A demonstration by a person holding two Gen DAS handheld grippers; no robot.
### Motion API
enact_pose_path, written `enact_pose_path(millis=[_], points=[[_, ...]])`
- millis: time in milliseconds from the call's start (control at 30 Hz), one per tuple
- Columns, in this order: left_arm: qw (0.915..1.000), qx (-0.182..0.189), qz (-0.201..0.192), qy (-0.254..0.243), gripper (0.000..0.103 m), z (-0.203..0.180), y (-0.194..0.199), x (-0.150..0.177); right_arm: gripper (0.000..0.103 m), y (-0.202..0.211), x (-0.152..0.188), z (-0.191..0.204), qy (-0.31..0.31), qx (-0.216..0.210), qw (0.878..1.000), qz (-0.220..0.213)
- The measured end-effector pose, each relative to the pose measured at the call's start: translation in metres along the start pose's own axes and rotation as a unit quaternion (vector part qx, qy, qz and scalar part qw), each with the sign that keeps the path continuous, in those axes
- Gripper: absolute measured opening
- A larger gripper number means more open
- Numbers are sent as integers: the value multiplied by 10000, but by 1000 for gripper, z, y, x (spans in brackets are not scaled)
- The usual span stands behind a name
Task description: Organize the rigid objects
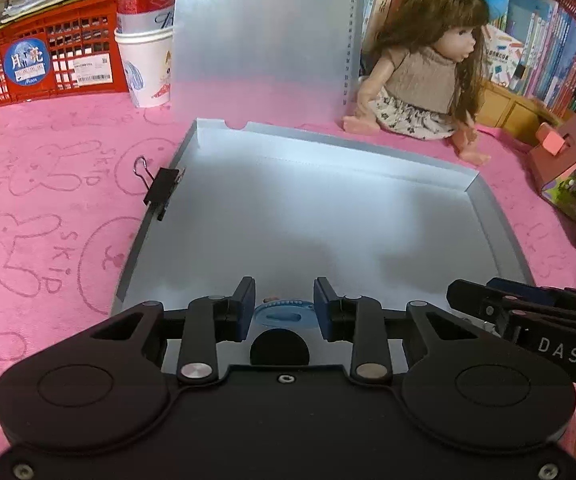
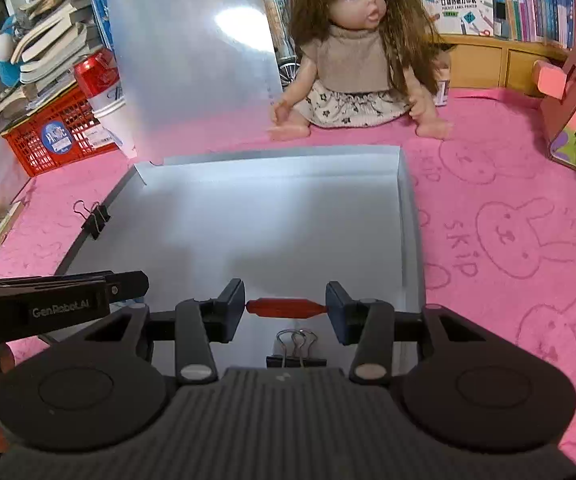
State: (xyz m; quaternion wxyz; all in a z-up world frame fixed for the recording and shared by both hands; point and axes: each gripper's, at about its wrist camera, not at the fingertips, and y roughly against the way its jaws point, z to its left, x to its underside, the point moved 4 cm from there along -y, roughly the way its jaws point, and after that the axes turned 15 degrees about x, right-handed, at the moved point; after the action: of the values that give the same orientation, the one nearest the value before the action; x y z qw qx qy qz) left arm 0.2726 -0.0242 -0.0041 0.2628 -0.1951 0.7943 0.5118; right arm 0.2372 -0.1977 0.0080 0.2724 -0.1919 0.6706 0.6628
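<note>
A: Tray (image 2: 410, 216) lies just ahead, below both. Loads?
B: Right hand-held gripper (image 2: 285, 308) clamps a red piece (image 2: 285, 307) end to end, crosswise; left hand-held gripper (image 1: 283, 300) pinches a blue disc (image 1: 283, 314).

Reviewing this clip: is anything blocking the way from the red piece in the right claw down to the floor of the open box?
Nothing visible does. The red piece is clamped in the right claw over the bare floor of the white box. The binder clips sit on the box's edges, clear of the middle.
</note>
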Motion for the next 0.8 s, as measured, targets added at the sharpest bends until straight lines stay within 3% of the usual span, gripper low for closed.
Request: enact_pose_path(millis=[333, 800], points=[[9999, -24, 6, -116, 30, -4, -6, 2, 49, -14, 8, -4, -12, 66, 9998, 211], [9992, -74, -44, -379, 31, -7, -4, 4, 53, -14, 7, -2, -58, 186, 9997, 165]])
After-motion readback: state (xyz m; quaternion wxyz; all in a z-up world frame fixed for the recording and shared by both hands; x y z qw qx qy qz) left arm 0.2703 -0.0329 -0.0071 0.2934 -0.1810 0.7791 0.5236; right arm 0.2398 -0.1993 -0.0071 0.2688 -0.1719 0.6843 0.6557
